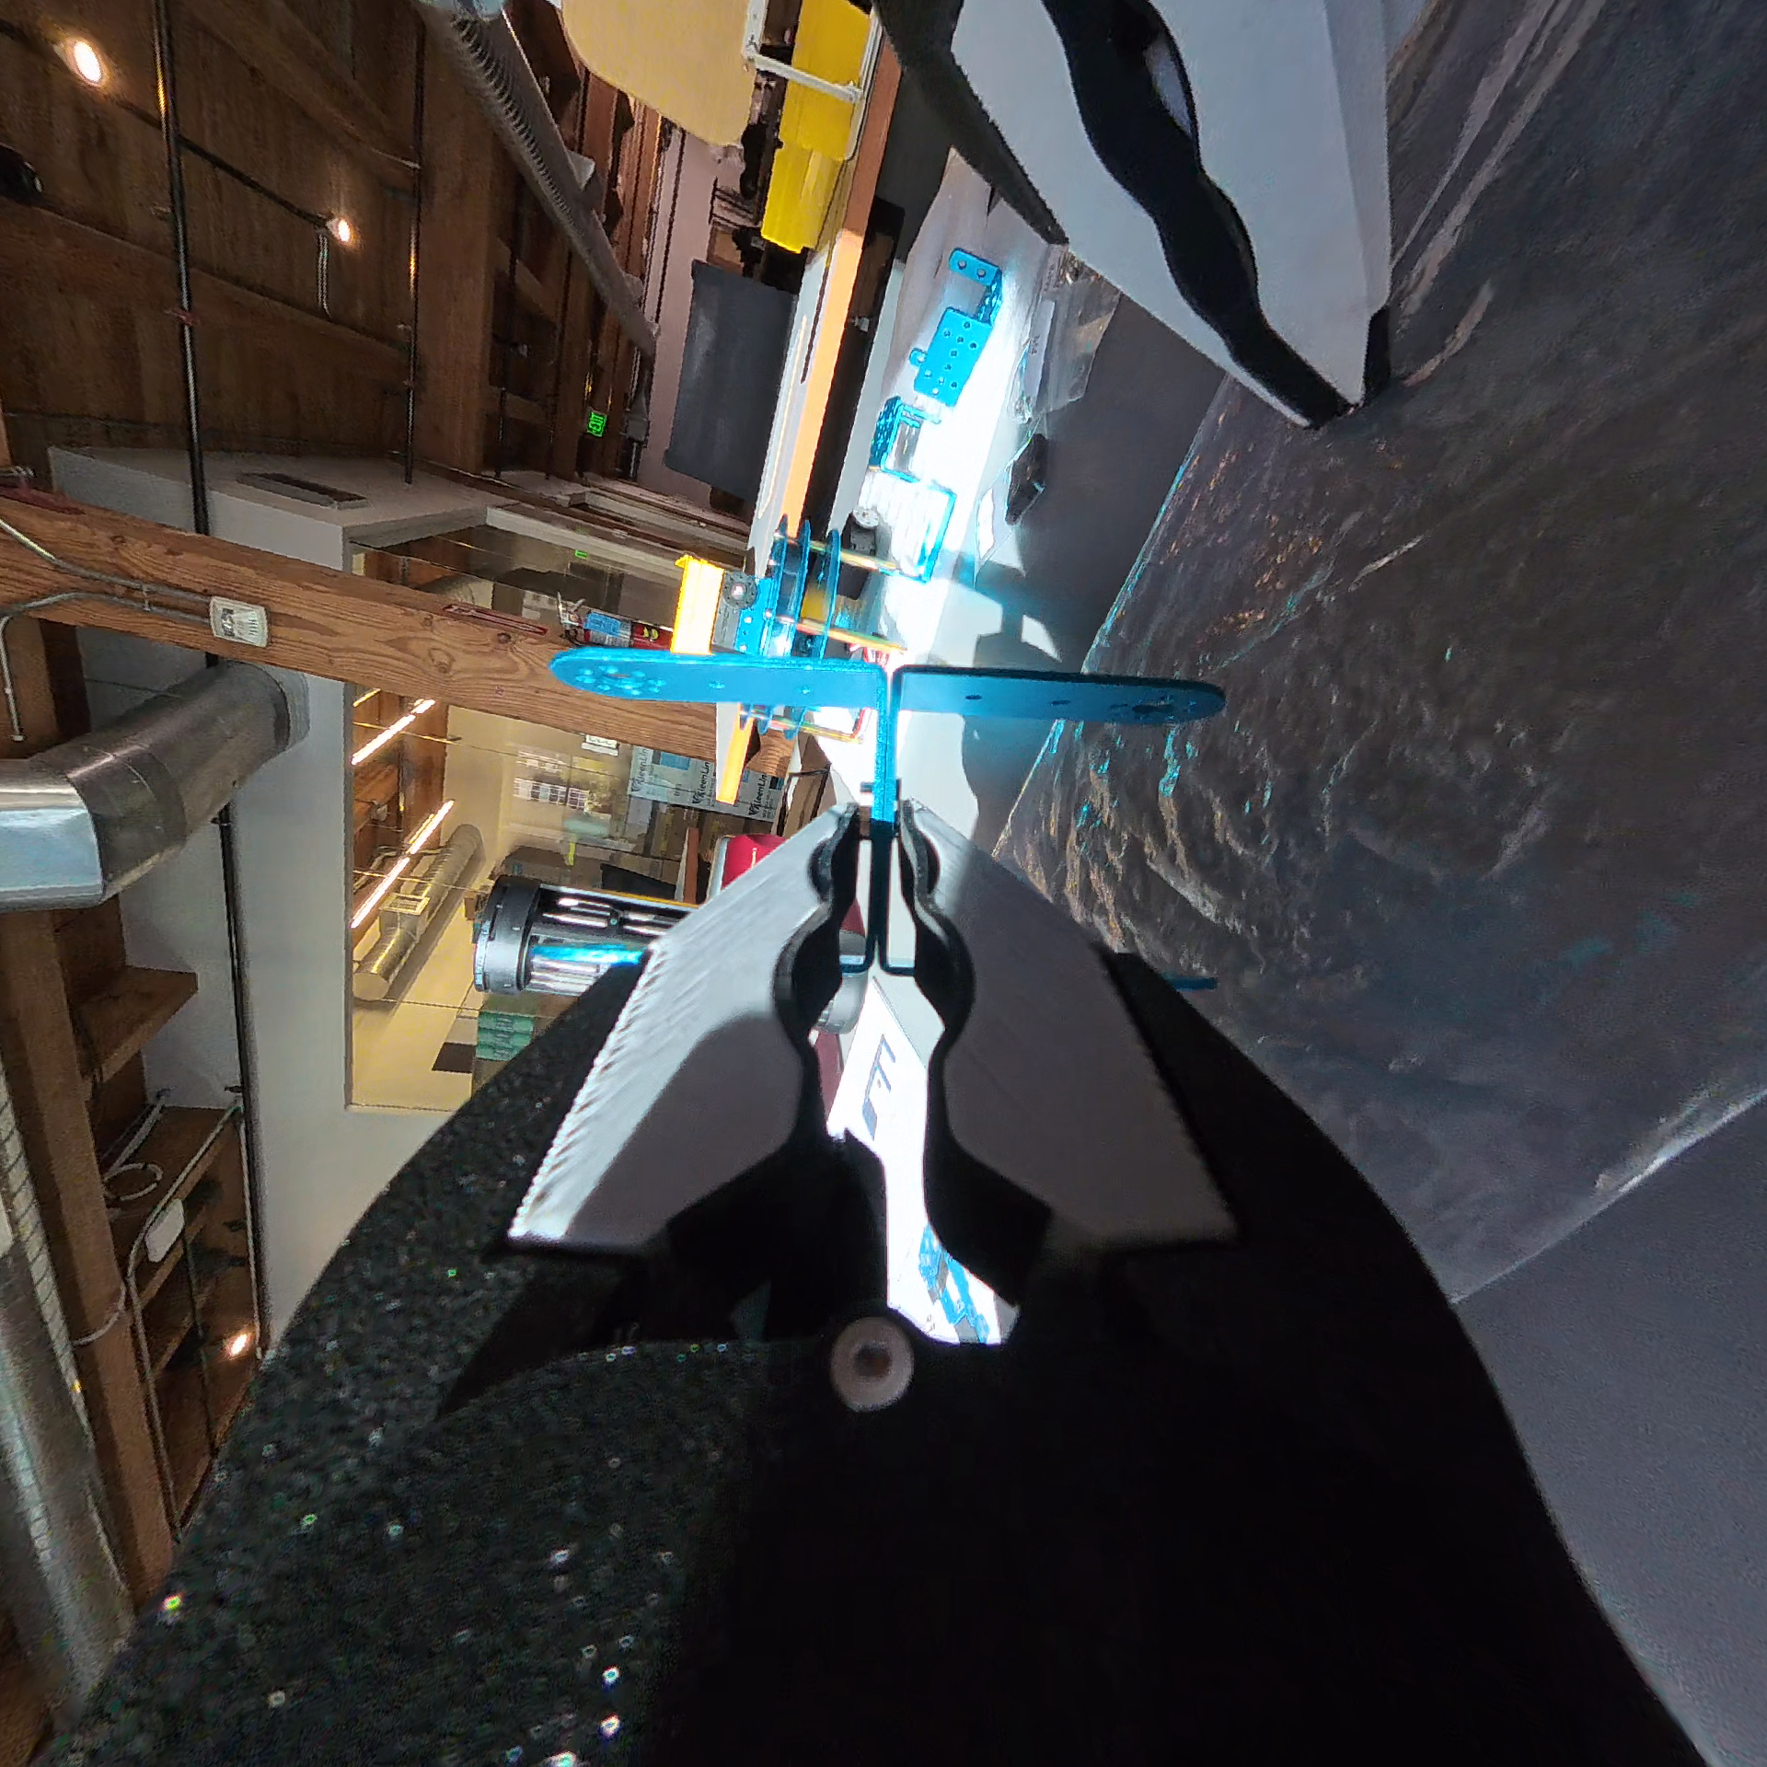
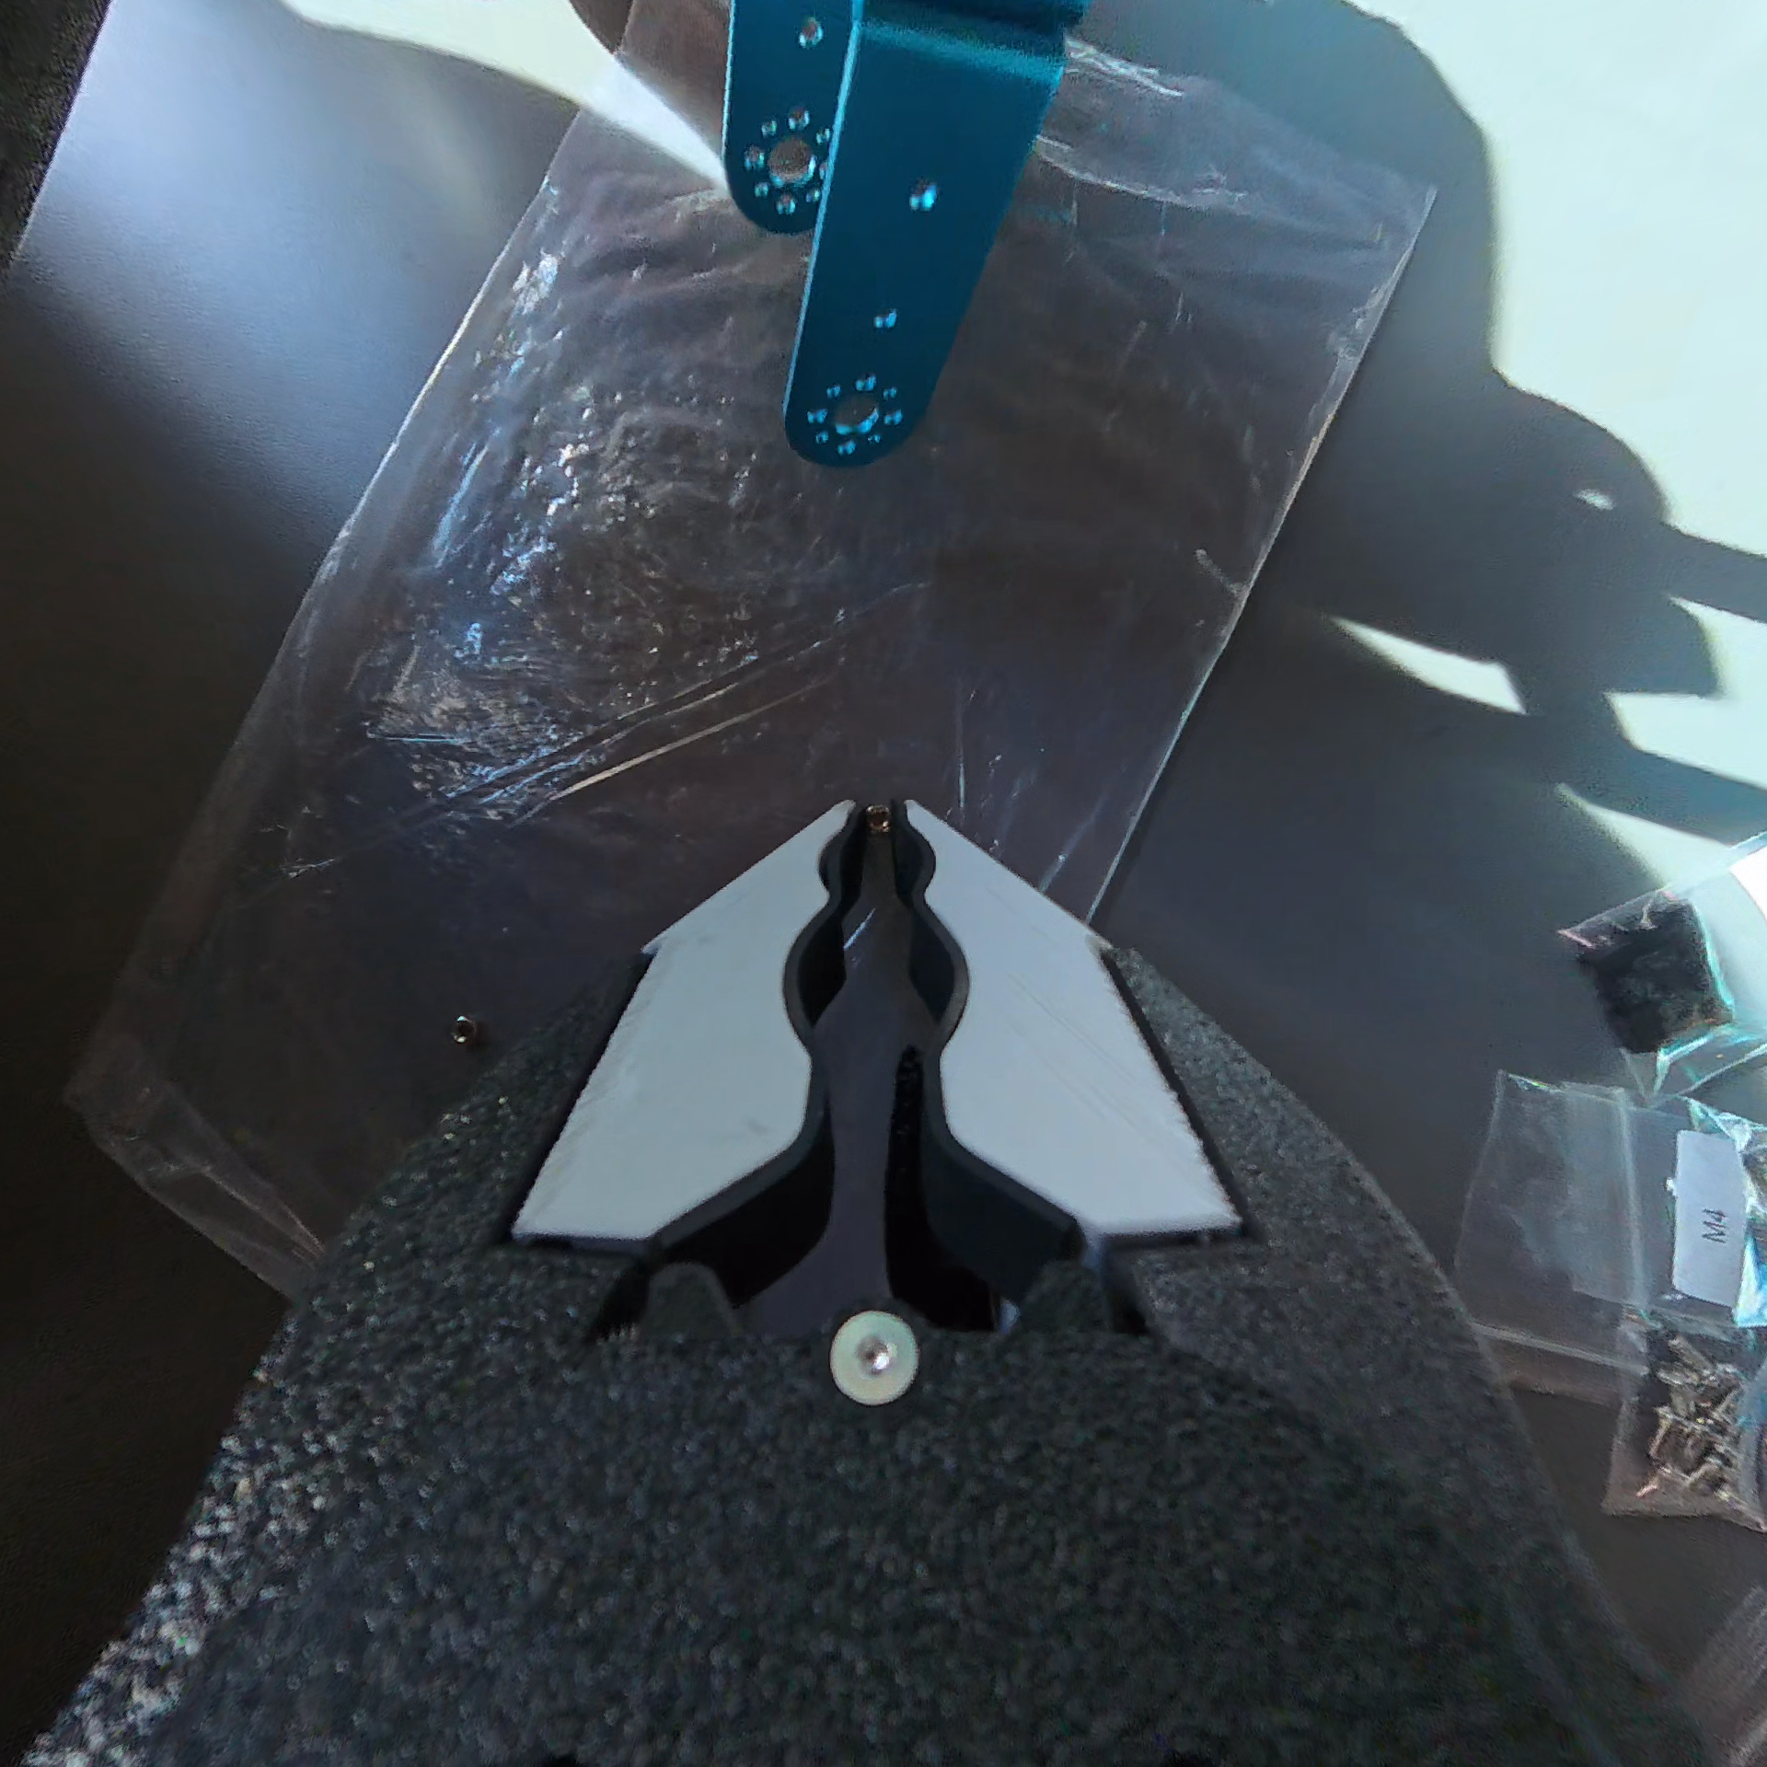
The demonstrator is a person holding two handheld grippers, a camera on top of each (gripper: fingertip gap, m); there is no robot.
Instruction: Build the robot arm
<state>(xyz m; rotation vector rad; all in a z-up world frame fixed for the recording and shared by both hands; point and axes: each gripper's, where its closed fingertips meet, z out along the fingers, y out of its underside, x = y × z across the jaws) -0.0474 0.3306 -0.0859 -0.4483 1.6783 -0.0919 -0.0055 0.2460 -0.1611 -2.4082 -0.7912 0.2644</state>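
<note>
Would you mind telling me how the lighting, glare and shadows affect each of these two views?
Left wrist view: rolled sideways, sunlight blows out the white table behind the blue bracket, foreground deeply shadowed. Right wrist view: hard shadows cross the tabletop, glare streaks the clear plastic sheet, edges slightly blurred.

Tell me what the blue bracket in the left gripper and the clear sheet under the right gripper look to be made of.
Blue bracket: seemingly thin sheet metal with a blue anodised-looking finish; it has crisp bends, punched holes and a metallic sheen. The left gripper is shut on it.
Clear sheet: apparently thin plastic film, perhaps a bag; it is see-through, wrinkled and glinting. The right gripper pinches a small brassy screw, probably metal.
</note>
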